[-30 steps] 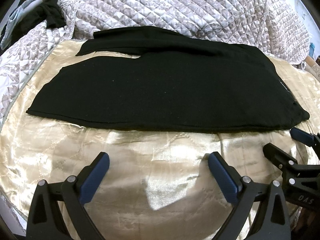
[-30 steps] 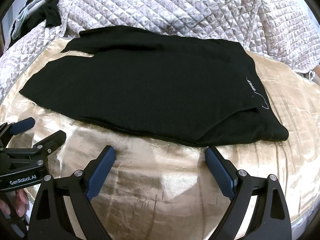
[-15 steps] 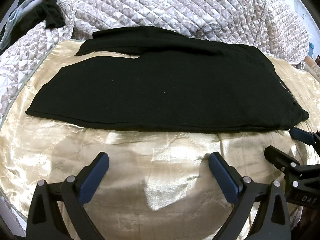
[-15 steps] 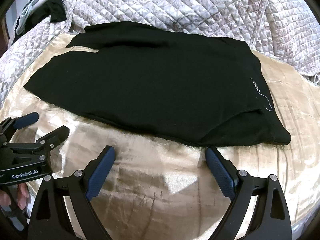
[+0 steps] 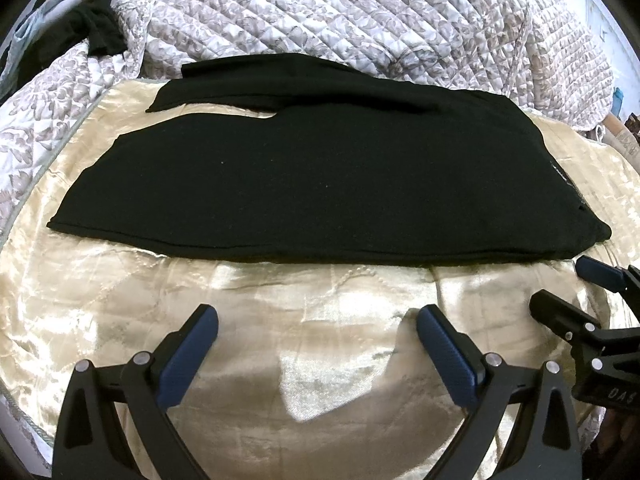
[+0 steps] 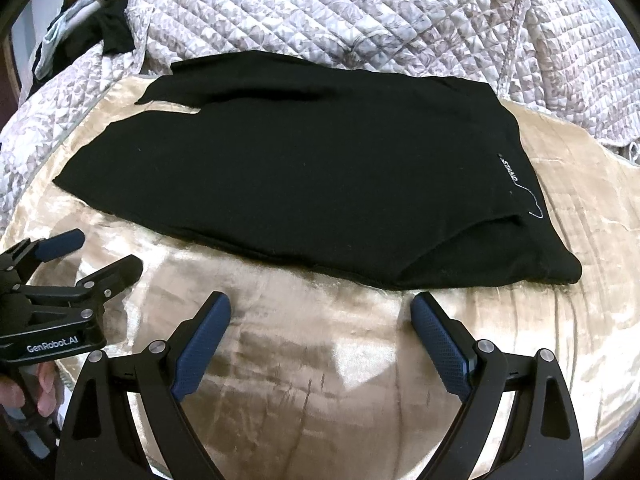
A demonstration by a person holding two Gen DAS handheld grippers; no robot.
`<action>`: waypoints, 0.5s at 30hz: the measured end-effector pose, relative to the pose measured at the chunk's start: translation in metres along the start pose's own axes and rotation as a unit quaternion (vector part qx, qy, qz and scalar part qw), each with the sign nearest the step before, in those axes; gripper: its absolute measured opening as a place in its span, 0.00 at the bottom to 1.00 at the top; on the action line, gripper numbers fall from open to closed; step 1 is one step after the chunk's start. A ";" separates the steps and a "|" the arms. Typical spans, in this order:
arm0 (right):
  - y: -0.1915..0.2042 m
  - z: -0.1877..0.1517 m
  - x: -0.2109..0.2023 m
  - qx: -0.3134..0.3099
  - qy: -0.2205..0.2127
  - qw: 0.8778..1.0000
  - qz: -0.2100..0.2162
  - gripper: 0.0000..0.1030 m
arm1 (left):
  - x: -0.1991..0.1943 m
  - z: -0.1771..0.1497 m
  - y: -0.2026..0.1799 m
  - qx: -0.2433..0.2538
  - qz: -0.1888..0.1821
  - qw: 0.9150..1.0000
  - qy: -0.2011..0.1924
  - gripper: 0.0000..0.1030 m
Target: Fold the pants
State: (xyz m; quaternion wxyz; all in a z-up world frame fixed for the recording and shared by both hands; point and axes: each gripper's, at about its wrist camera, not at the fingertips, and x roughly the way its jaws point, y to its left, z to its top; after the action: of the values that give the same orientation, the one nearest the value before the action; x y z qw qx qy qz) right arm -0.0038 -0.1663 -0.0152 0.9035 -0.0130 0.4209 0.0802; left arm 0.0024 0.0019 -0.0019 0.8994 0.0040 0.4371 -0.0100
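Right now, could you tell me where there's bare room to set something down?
The gold bedspread is bare between the black pants and both grippers, and right of the waistband. The far side is crowded by the bunched quilt.

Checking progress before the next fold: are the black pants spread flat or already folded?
Folded once lengthwise: the black pants lie flat on the gold bedspread, one leg stacked over the other, the lower leg's end peeking out at far left.

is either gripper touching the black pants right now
No, the left gripper and right gripper both hang open over the gold satin cover, short of the black pants.
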 end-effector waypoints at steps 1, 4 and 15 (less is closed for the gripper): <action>-0.001 0.000 -0.001 0.002 -0.002 1.000 0.003 0.89 | 0.000 0.000 0.000 0.000 0.000 1.000 0.000 0.98; -0.003 0.000 -0.003 0.007 -0.005 1.000 0.008 0.89 | -0.001 0.001 0.000 -0.001 -0.003 1.000 0.000 0.98; -0.019 0.000 -0.010 0.033 -0.013 0.999 0.009 0.89 | -0.007 0.005 0.007 -0.018 -0.015 1.000 -0.008 0.96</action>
State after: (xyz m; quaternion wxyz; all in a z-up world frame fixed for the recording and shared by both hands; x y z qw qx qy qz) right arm -0.0075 -0.1862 -0.0081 0.9081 0.0217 0.4114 0.0748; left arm 0.0020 0.0094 0.0069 0.9026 -0.0186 0.4299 -0.0152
